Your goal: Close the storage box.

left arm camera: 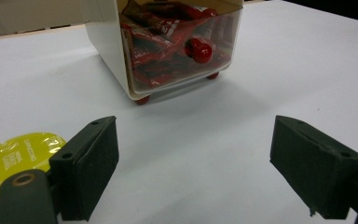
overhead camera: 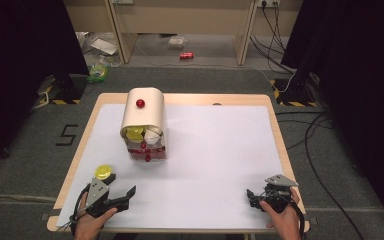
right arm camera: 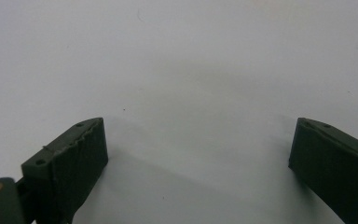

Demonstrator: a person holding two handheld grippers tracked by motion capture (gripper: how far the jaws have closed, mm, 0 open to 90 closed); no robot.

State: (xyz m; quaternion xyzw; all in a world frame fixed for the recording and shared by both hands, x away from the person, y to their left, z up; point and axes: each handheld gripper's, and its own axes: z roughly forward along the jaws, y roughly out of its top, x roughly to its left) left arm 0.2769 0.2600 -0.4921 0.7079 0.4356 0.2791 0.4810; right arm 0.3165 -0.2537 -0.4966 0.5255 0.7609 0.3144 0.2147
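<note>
A cream storage box (overhead camera: 142,117) with a rounded top and a red knob (overhead camera: 140,103) stands on the white mat (overhead camera: 210,150), left of centre. Yellow and white capsules show in its upper opening. Its clear bottom drawer (left arm camera: 182,46) is full of red packets and has a red knob (left arm camera: 199,50). A yellow capsule (overhead camera: 103,172) lies on the mat beside my left gripper (overhead camera: 121,184), which is open with nothing between its jaws. In the left gripper view the capsule (left arm camera: 18,158) sits just outside the left jaw of the gripper (left arm camera: 196,158). My right gripper (overhead camera: 252,196) rests open over bare mat (right arm camera: 191,70) at the front right.
The wooden table edge (overhead camera: 280,135) frames the mat. Beyond the table, the floor holds a red can (overhead camera: 186,55), loose packaging (overhead camera: 100,70) and cables (overhead camera: 310,130). Black curtains hang at both sides.
</note>
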